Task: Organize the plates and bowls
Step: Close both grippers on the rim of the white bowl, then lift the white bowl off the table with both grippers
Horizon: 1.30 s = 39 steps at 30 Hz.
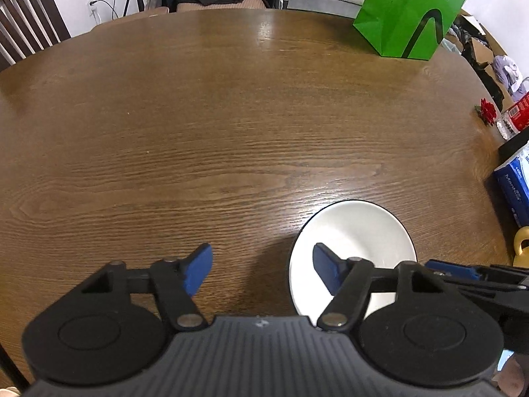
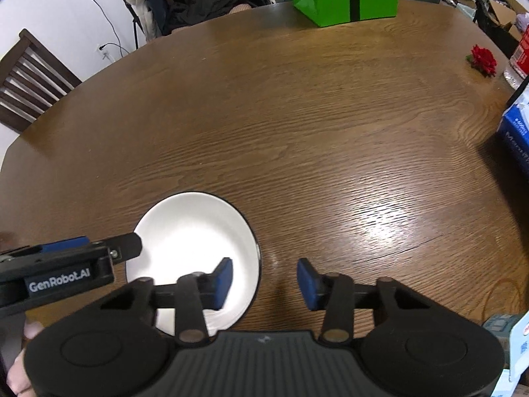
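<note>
A white plate with a thin dark rim [image 1: 357, 231] [image 2: 191, 228] lies flat on the brown wooden table [image 1: 198, 132] near its front edge. My left gripper [image 1: 263, 269] points steeply down and straddles the plate's left rim. One blue pad hangs over the plate and the other over bare wood, with a clear gap on both sides of the rim. My right gripper [image 2: 264, 283] straddles the plate's right rim the same way, and its pads stand closer together but do not press on the rim. Neither gripper holds anything.
A green paper bag [image 1: 410, 13] stands at the table's far right. Along the right edge are a red flower [image 1: 487, 110], a blue tissue pack [image 1: 514, 188] and a yellow object [image 1: 522, 244]. A wooden chair [image 1: 23, 23] stands at the far left.
</note>
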Each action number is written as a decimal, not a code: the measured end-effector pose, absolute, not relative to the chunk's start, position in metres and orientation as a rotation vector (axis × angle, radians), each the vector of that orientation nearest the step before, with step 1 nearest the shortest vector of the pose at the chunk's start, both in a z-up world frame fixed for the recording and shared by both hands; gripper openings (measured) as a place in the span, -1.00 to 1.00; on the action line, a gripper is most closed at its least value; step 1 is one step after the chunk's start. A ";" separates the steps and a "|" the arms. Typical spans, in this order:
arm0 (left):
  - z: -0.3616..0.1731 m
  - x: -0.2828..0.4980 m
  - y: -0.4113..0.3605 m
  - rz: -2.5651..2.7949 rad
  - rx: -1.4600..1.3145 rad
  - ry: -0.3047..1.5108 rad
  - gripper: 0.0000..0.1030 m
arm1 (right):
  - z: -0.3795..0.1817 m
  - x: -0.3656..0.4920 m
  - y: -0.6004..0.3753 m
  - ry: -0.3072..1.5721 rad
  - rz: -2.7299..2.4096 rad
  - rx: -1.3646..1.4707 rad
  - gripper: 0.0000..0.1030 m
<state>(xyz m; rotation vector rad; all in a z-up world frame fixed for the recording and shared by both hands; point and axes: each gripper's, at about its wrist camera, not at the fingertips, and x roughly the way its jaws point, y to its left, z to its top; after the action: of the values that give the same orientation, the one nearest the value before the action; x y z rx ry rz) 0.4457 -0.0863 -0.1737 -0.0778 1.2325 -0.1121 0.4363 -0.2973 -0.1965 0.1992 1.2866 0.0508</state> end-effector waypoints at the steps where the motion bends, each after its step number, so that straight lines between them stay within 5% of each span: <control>1: -0.175 0.446 -0.086 -0.114 -0.080 1.239 0.14 | -0.197 0.436 -0.297 1.287 0.055 0.200 -0.39; 5: -0.180 0.449 -0.088 -0.124 -0.096 1.262 -0.19 | -0.201 0.437 -0.293 1.291 0.066 0.203 -0.65; 17: -0.188 0.450 -0.095 -0.183 -0.126 1.282 -0.84 | -0.209 0.437 -0.290 1.293 0.040 0.205 -0.90; 39: -0.190 0.451 -0.105 -0.172 -0.088 1.282 -0.86 | -0.207 0.430 -0.280 1.269 0.005 0.175 -0.90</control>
<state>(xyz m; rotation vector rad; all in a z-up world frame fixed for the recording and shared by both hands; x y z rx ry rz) 0.4508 -0.1052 -0.1903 -0.0879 1.2820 -0.1716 0.4302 -0.2800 -0.2072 0.1750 1.2694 0.0053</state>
